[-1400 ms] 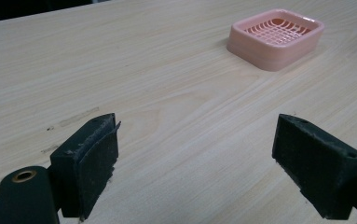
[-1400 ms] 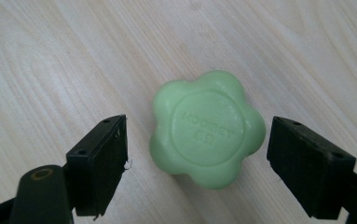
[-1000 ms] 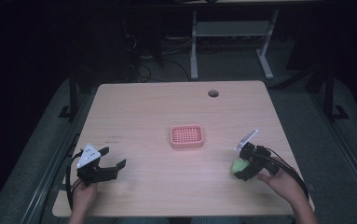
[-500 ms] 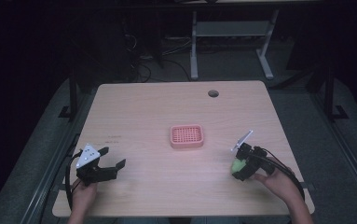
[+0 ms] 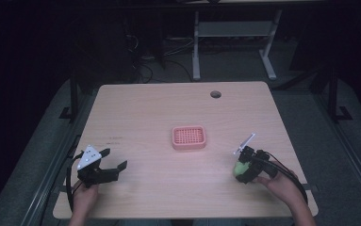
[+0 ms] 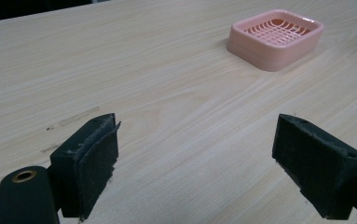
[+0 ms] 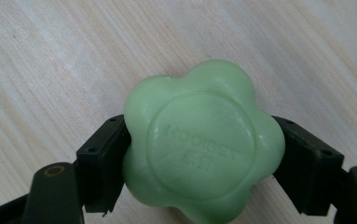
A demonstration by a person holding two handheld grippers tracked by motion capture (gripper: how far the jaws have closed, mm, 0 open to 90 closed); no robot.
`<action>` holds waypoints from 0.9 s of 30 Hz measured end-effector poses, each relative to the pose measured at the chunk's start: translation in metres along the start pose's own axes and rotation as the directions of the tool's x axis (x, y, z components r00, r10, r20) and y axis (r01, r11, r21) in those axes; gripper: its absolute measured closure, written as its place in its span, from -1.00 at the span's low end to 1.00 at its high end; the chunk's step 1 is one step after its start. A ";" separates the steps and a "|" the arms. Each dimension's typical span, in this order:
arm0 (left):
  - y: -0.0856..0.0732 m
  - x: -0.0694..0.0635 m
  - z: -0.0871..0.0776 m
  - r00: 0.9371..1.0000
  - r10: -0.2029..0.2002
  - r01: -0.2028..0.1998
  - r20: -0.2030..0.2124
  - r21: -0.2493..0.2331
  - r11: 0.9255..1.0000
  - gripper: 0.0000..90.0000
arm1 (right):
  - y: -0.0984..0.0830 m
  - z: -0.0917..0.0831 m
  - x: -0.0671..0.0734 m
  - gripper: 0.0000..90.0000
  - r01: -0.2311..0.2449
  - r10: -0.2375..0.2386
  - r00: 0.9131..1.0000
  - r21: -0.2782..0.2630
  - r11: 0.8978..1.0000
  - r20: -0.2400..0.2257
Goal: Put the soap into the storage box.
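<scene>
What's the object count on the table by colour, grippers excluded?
Pink: 1, the soap dish at the middle of the table
Green: 1, the flower-shaped soap, clamped in the right gripper
Total: 2
The left gripper is open with nothing between its jaws.

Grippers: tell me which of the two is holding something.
The right gripper: its fingers clamp a green flower-shaped soap bar. The left gripper is open with bare wooden table between its fingers.

Probably lab: dark room, bare desk (image 5: 145, 113), floor cables (image 5: 145, 70).
</scene>
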State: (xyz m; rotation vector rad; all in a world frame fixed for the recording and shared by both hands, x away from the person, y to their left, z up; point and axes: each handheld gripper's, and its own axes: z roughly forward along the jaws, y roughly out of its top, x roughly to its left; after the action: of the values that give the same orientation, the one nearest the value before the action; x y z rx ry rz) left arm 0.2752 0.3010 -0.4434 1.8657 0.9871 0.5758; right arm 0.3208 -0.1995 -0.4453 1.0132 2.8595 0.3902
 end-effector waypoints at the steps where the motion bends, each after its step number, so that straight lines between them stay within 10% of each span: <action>1: 0.000 0.000 0.000 1.000 -0.001 0.001 0.000 -0.001 1.000 -0.69 | 0.000 0.000 0.000 -0.45 -0.001 0.001 1.000 0.000 1.000 -0.001; 27: 0.000 0.001 -0.002 1.000 -0.004 0.004 -0.002 -0.006 1.000 -0.69 | 0.001 -0.003 0.003 -0.41 0.031 -0.031 1.000 -0.003 1.000 0.005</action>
State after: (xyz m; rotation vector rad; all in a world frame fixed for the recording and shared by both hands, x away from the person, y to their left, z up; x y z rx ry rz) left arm 0.2745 0.3032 -0.4423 1.8576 0.9890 0.5782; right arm 0.3189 -0.1975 -0.4423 0.9670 2.8651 0.3889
